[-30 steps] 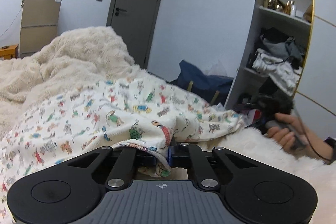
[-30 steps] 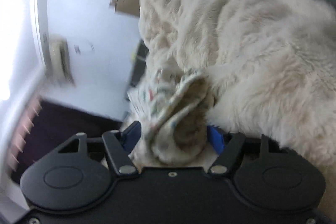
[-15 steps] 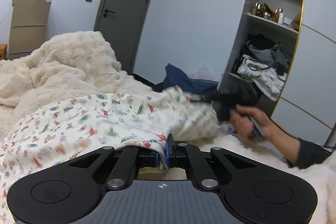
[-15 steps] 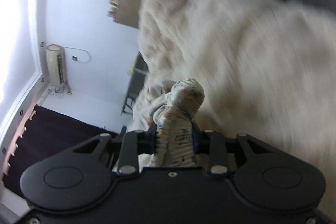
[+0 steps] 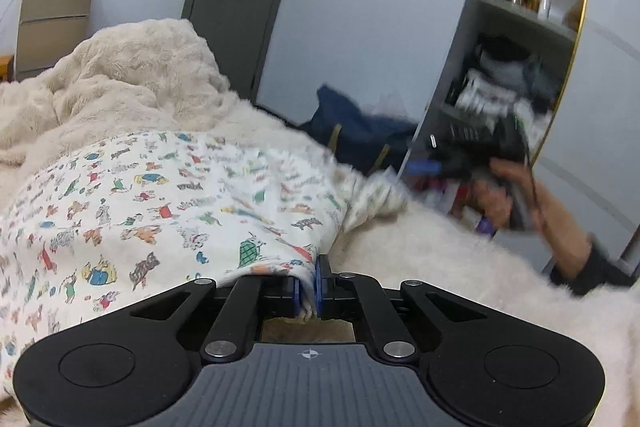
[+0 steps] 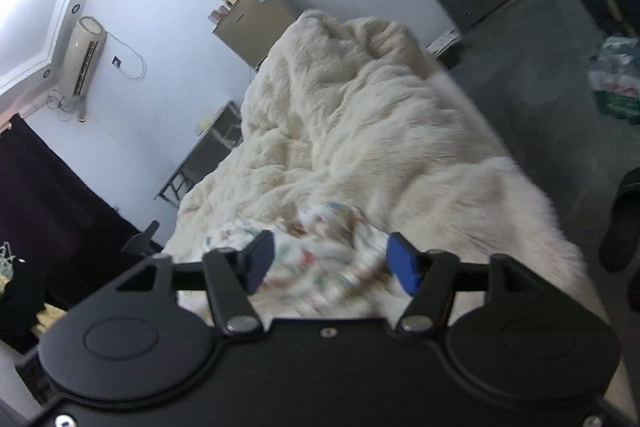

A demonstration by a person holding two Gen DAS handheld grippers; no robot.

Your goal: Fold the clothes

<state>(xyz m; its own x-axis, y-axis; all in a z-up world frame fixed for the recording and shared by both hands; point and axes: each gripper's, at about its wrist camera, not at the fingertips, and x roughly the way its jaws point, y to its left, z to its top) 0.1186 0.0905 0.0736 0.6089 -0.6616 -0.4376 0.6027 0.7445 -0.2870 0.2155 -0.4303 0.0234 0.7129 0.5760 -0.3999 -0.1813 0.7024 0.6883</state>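
My left claw [image 5: 307, 287] pinches the hem of the printed garment [image 5: 168, 203] spread on the fluffy blanket [image 5: 132, 75] to anchor it, while my right claw [image 6: 328, 263] gapes wide over its bunched end.

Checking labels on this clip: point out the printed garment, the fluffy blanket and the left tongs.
printed garment [image 5: 168, 203], left wrist view, middle of spread cloth
fluffy blanket [image 6: 360, 115], right wrist view, heaped middle
left tongs [image 5: 307, 287], left wrist view, between fingertips
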